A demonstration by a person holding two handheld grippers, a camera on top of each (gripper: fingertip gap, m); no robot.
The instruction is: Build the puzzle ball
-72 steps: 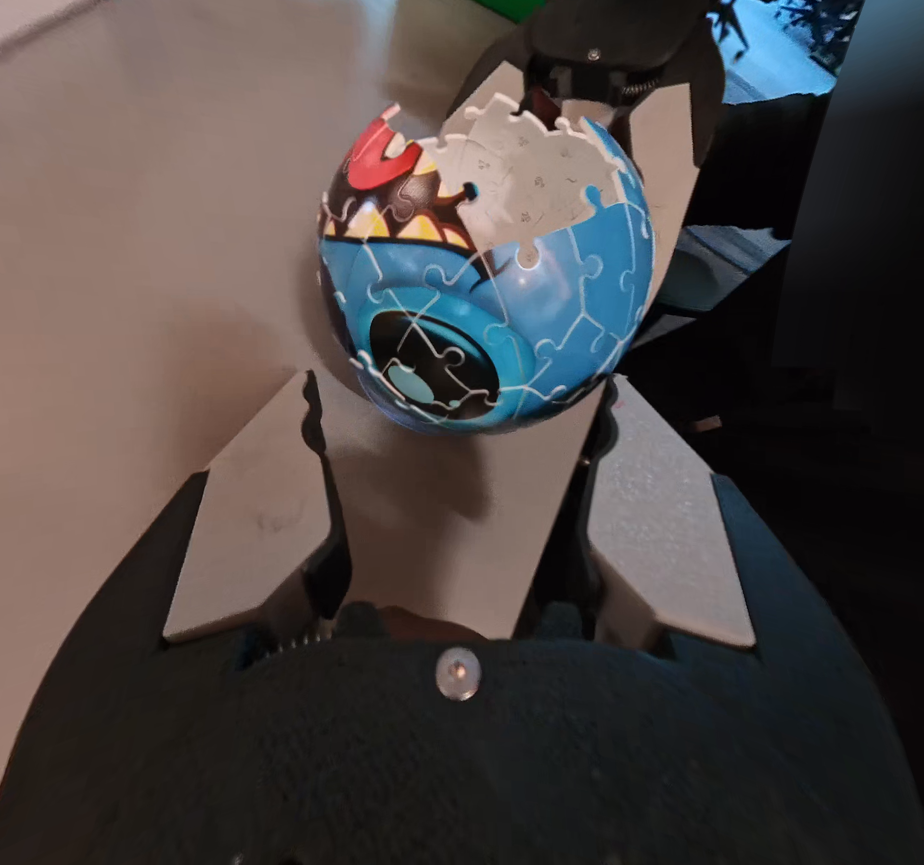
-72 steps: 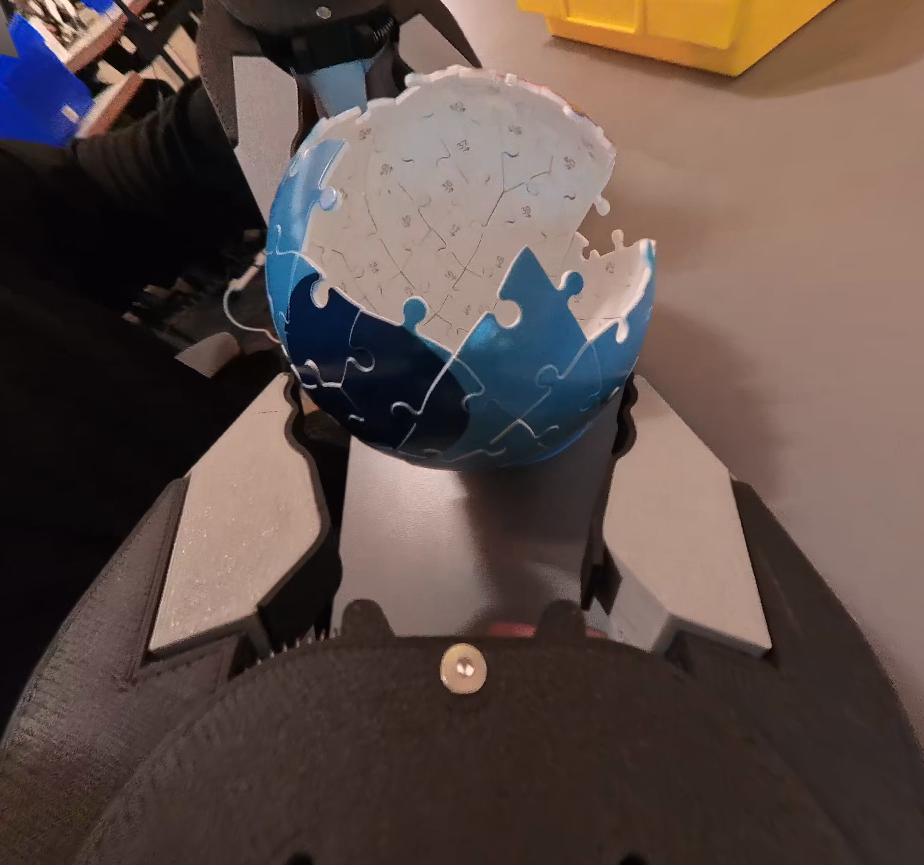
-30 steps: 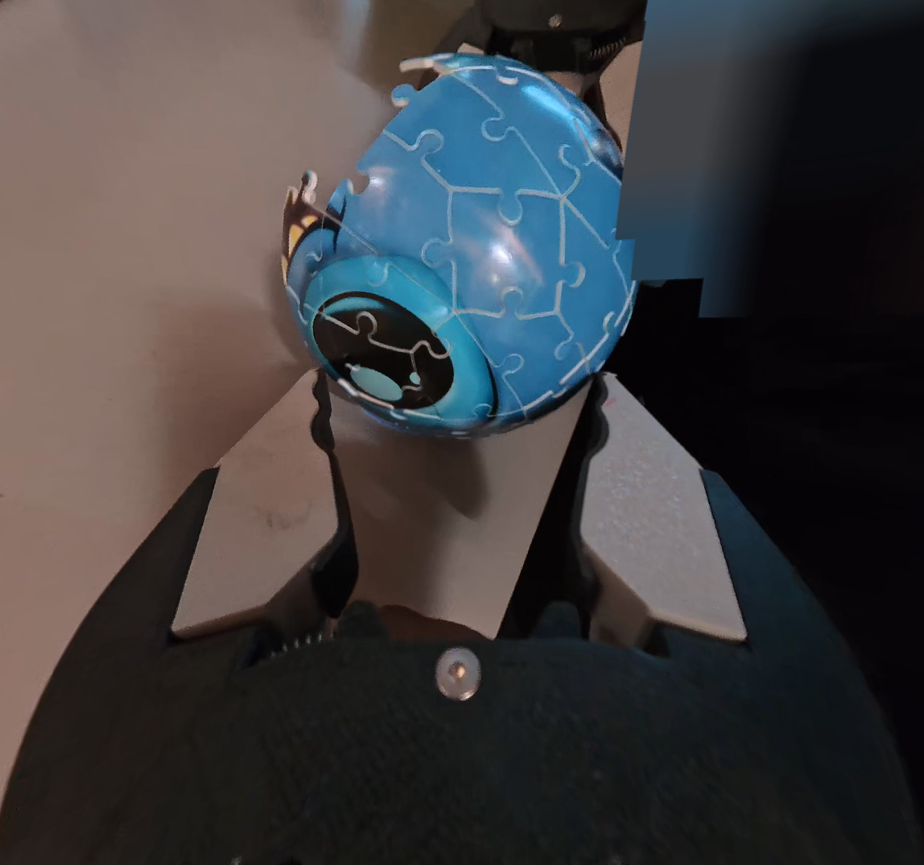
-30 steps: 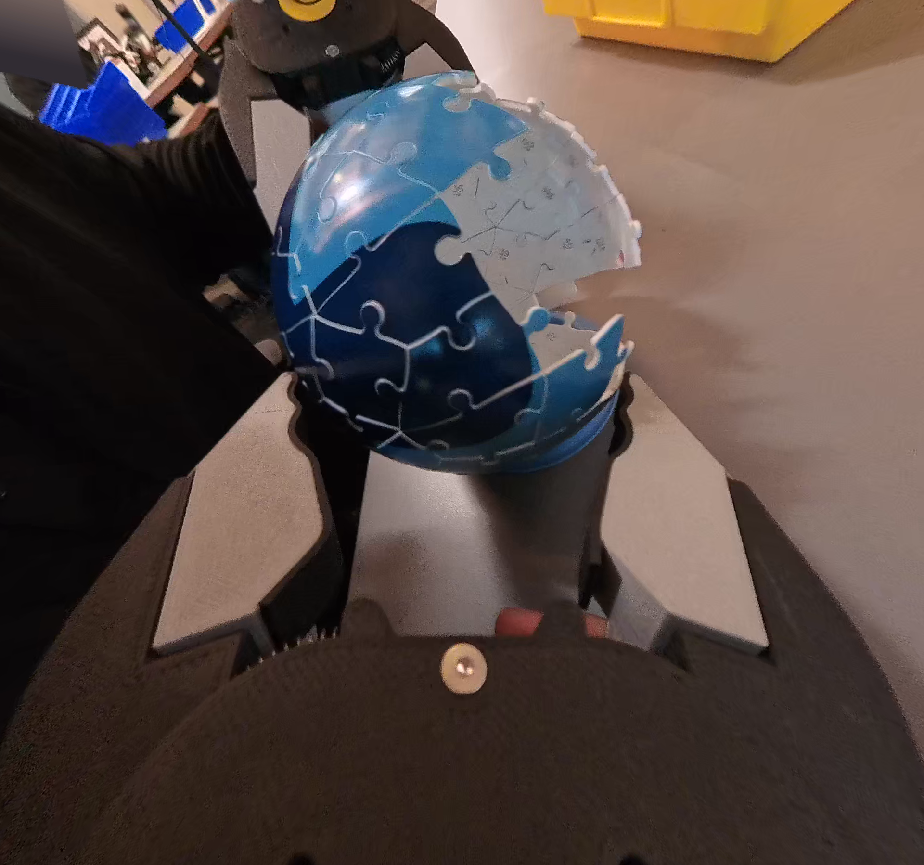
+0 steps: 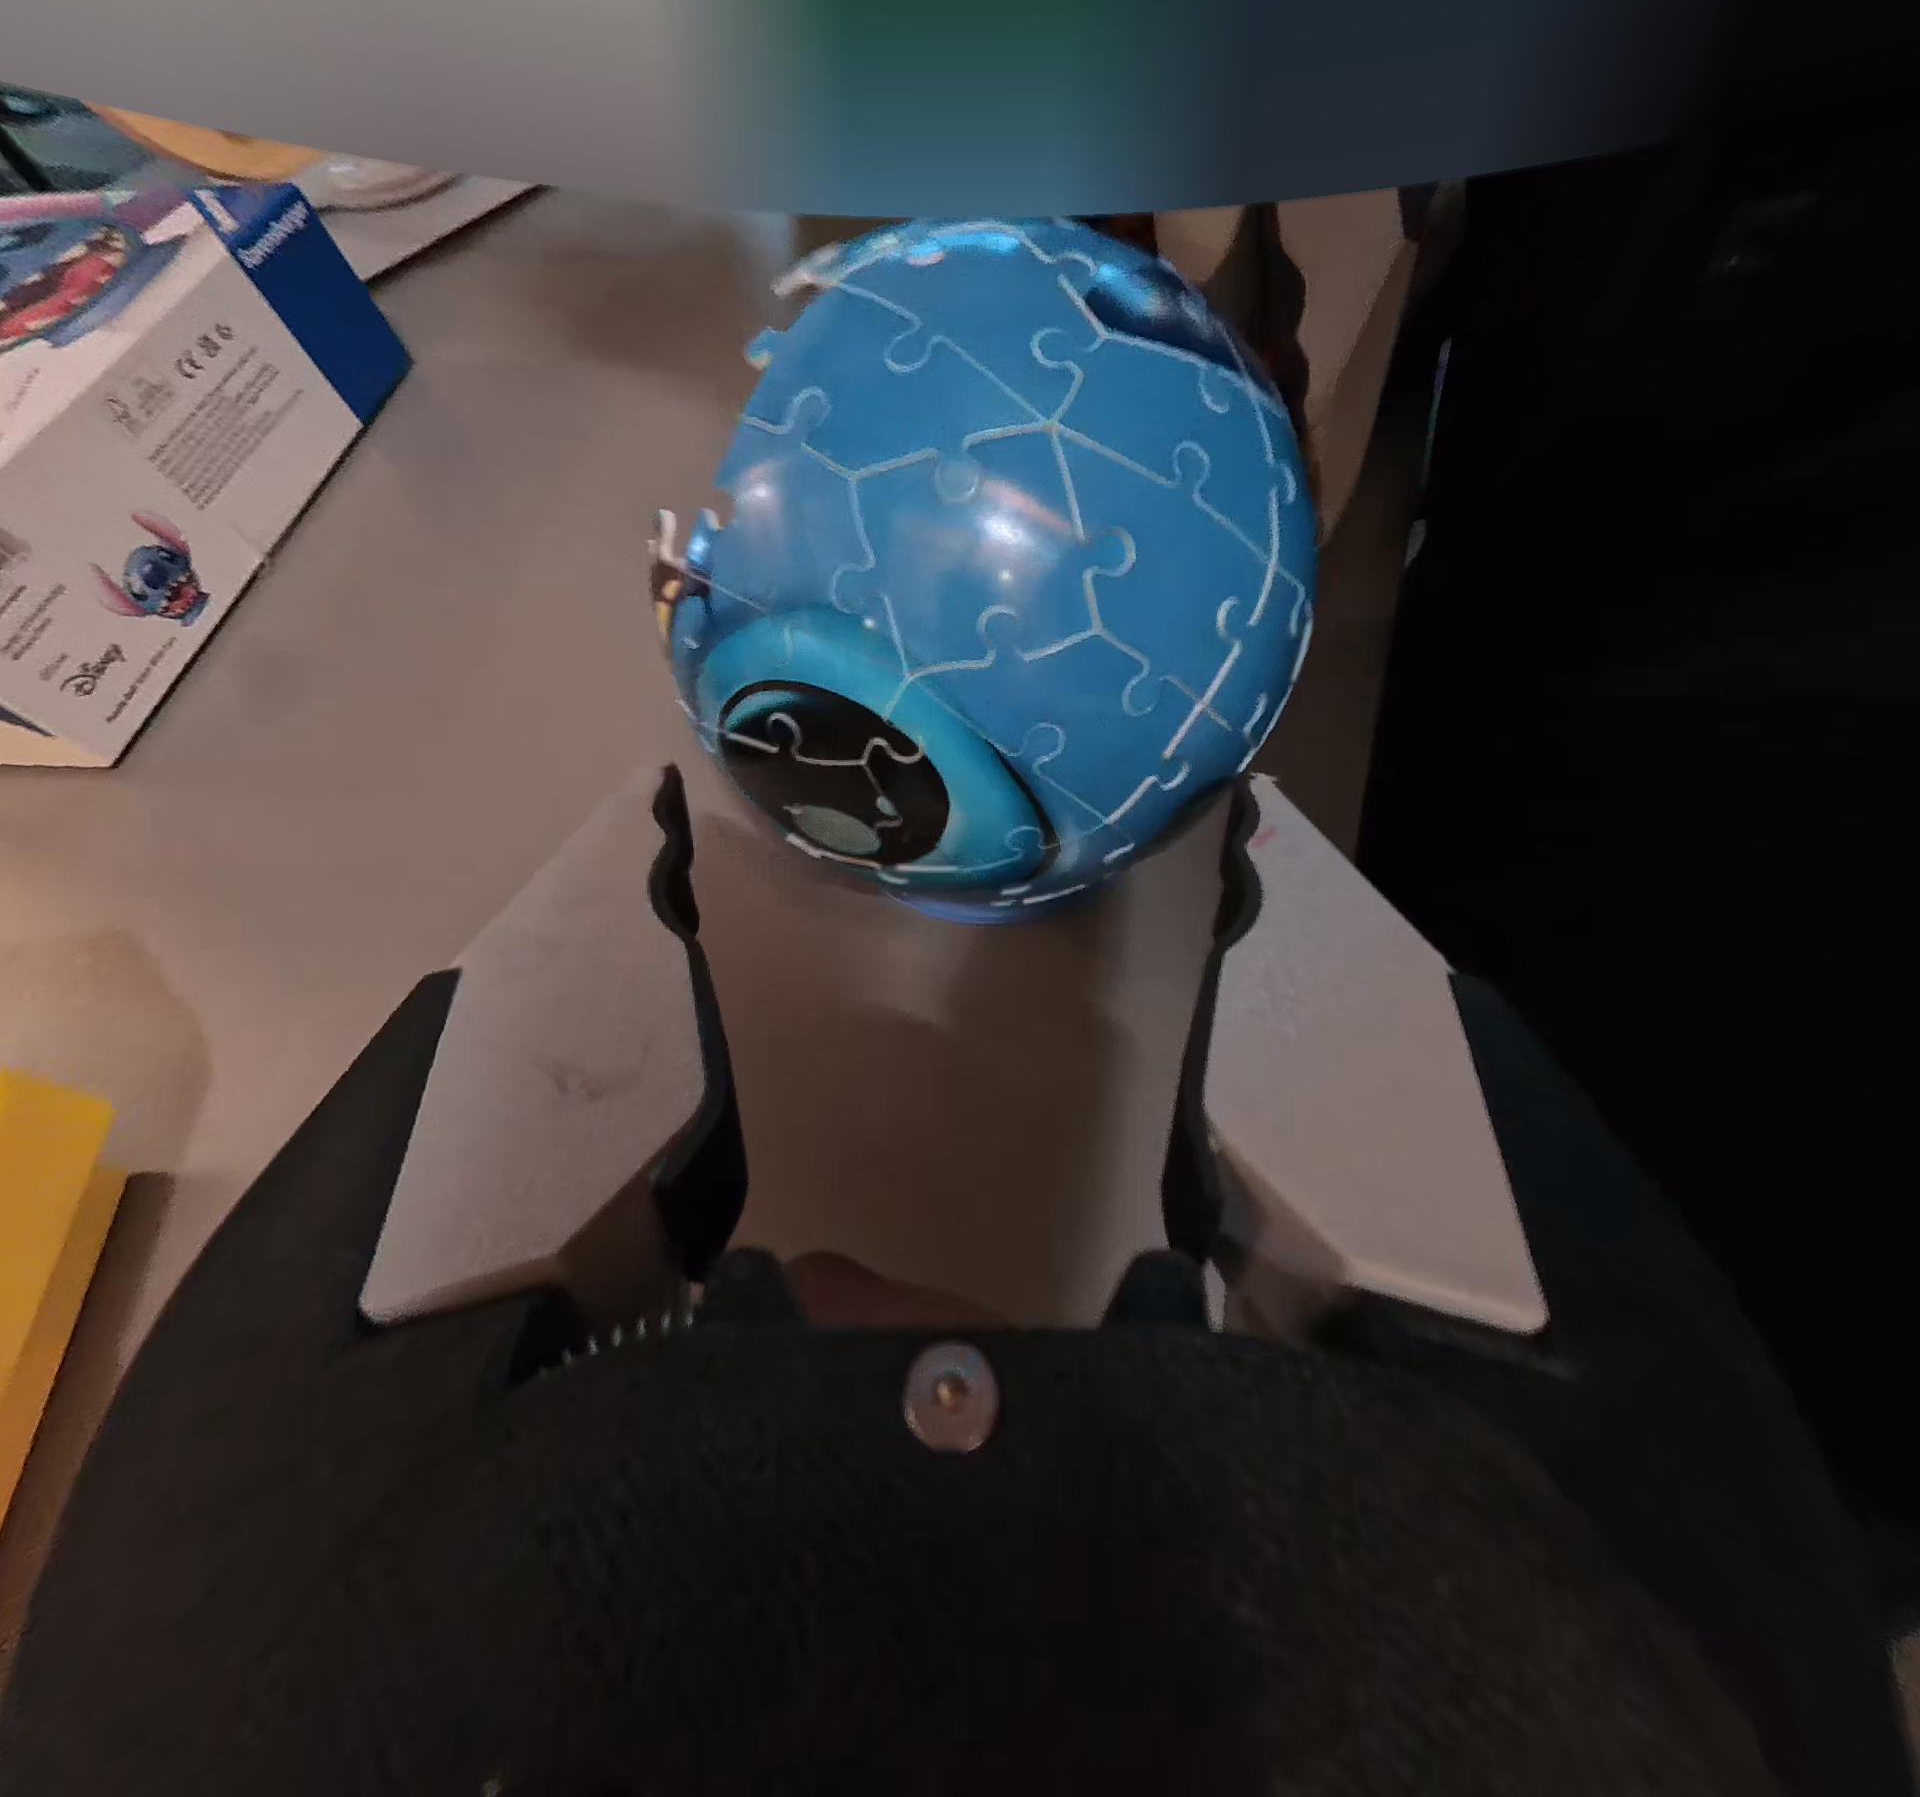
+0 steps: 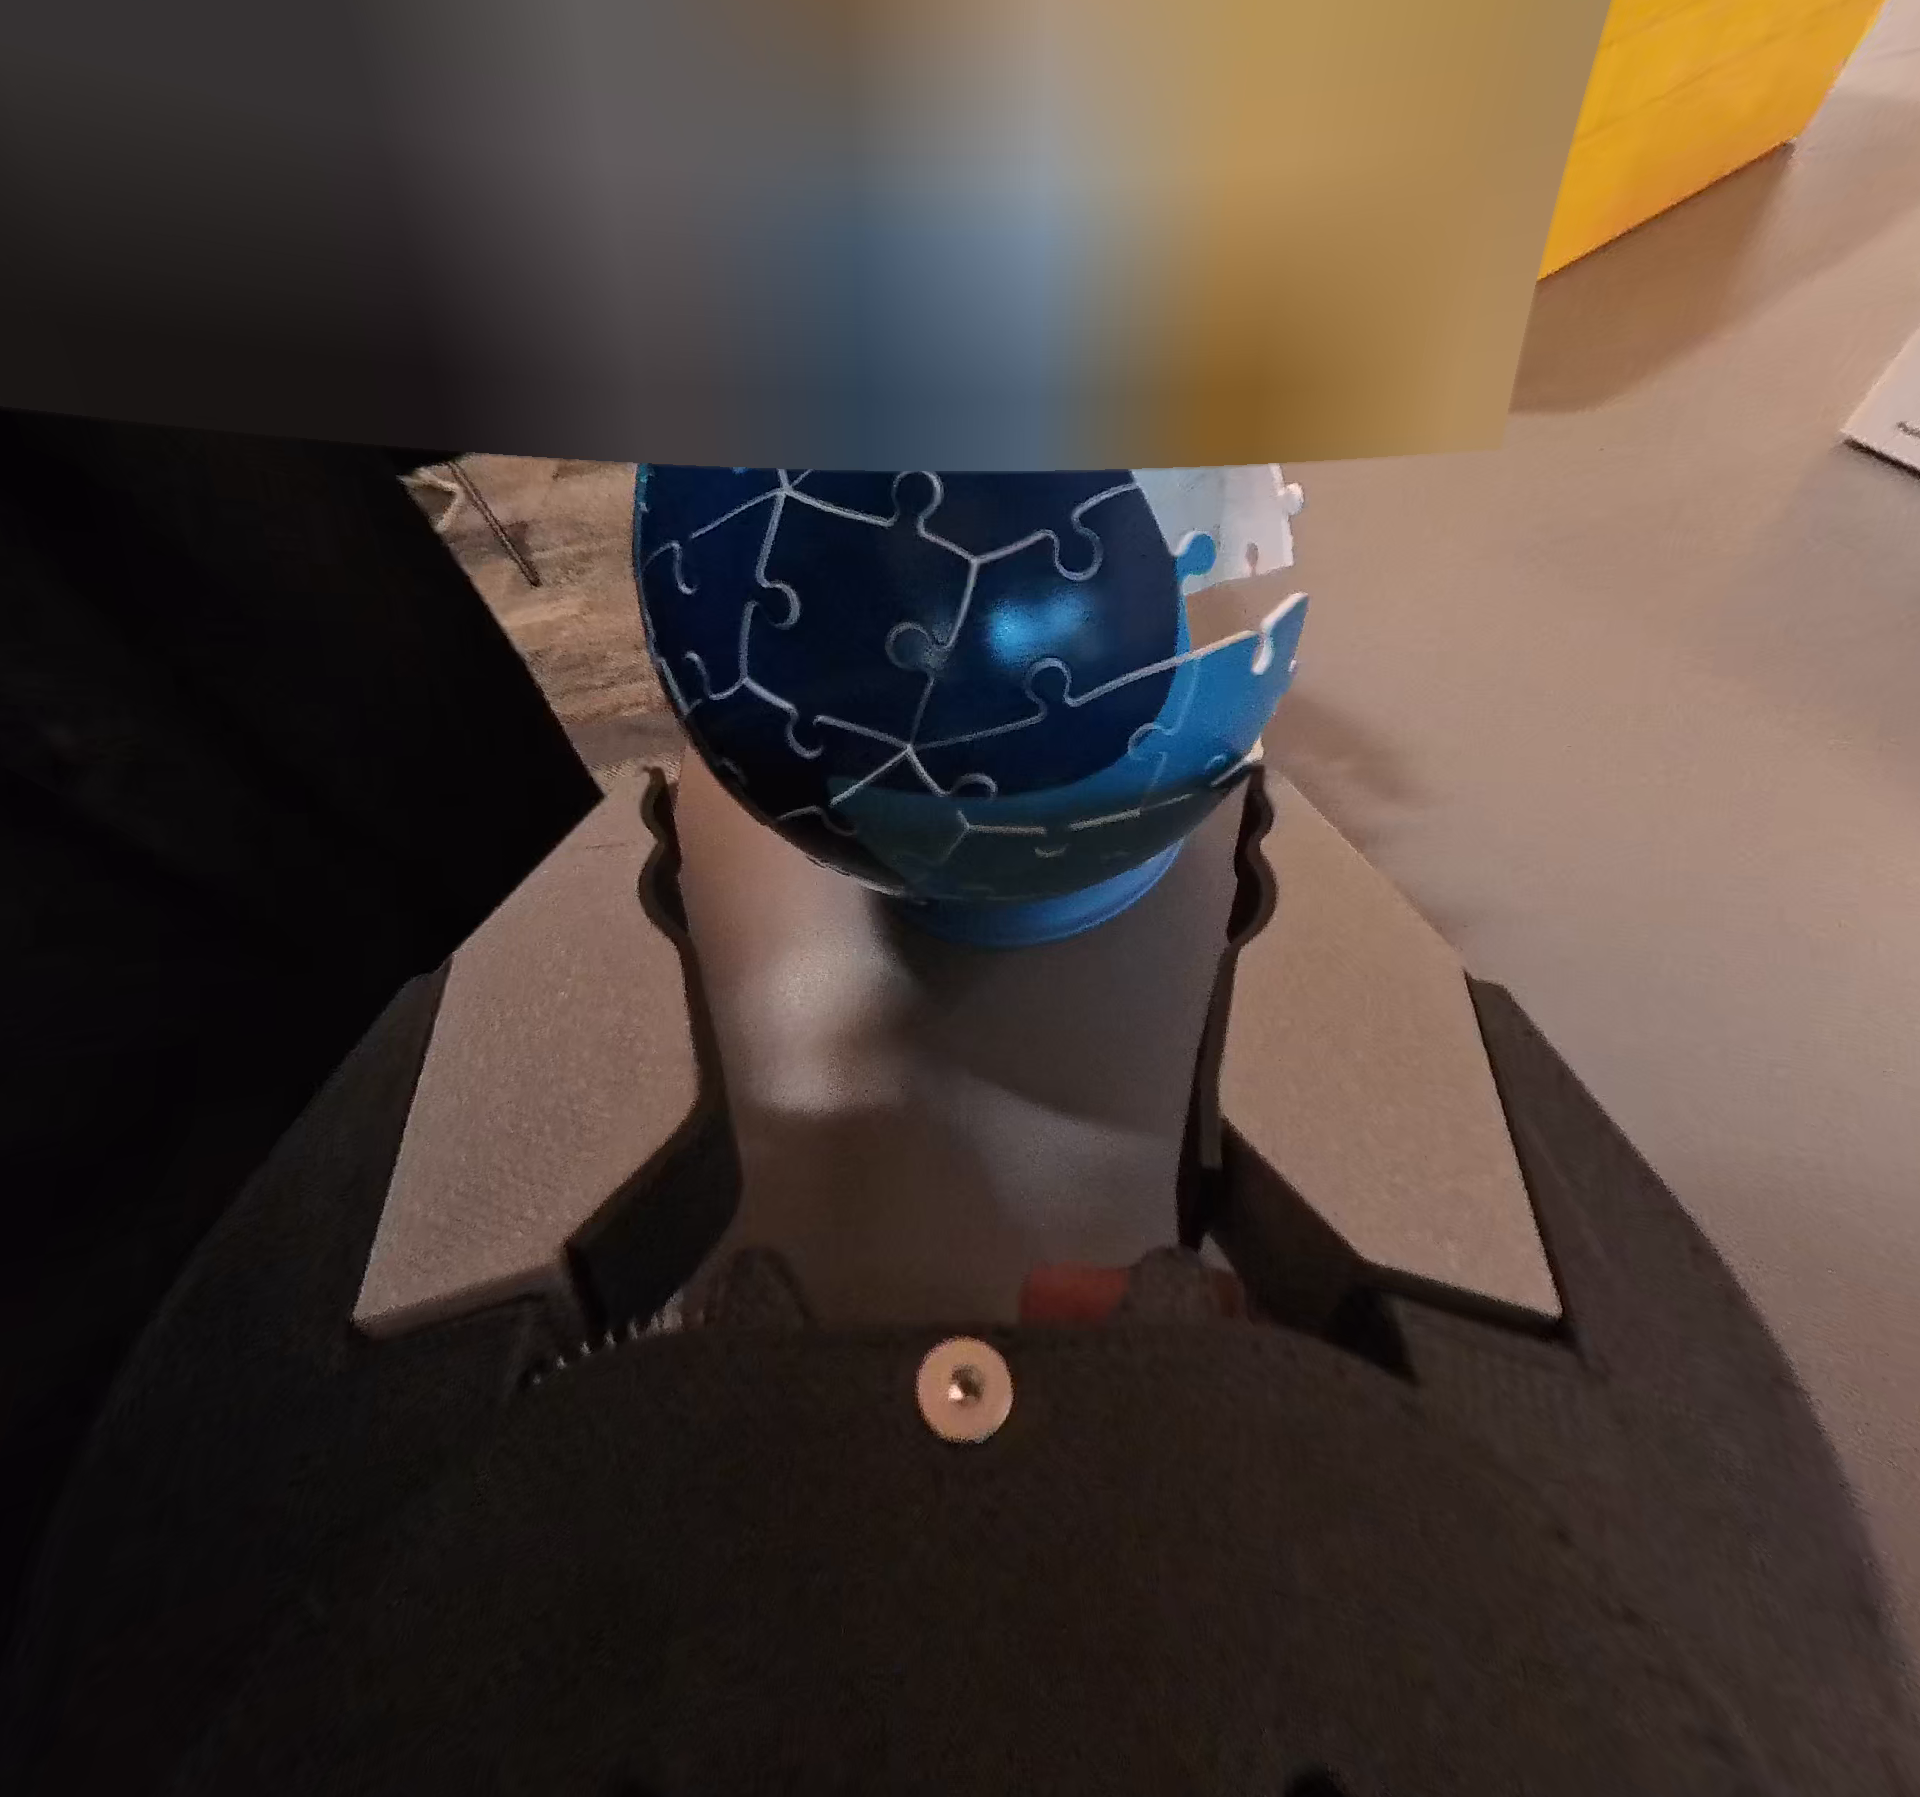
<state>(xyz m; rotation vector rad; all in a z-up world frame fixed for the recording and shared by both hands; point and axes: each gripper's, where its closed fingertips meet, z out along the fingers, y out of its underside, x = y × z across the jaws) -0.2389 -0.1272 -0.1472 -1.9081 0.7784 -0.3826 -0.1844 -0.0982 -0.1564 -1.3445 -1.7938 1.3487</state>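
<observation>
While upright, puzzle ball [image 5: 1039, 542], eye facing camera

Grey table [image 5: 436, 708], white and blue printed box [image 5: 156, 459] laid at its left, yellow bin [image 6: 1704, 85] set at far right, white paper corner [image 6: 1886, 422] seen beside it

The white and blue box [image 5: 177, 459] bears printed text, logos and marks; nothing else carries writing.
</observation>
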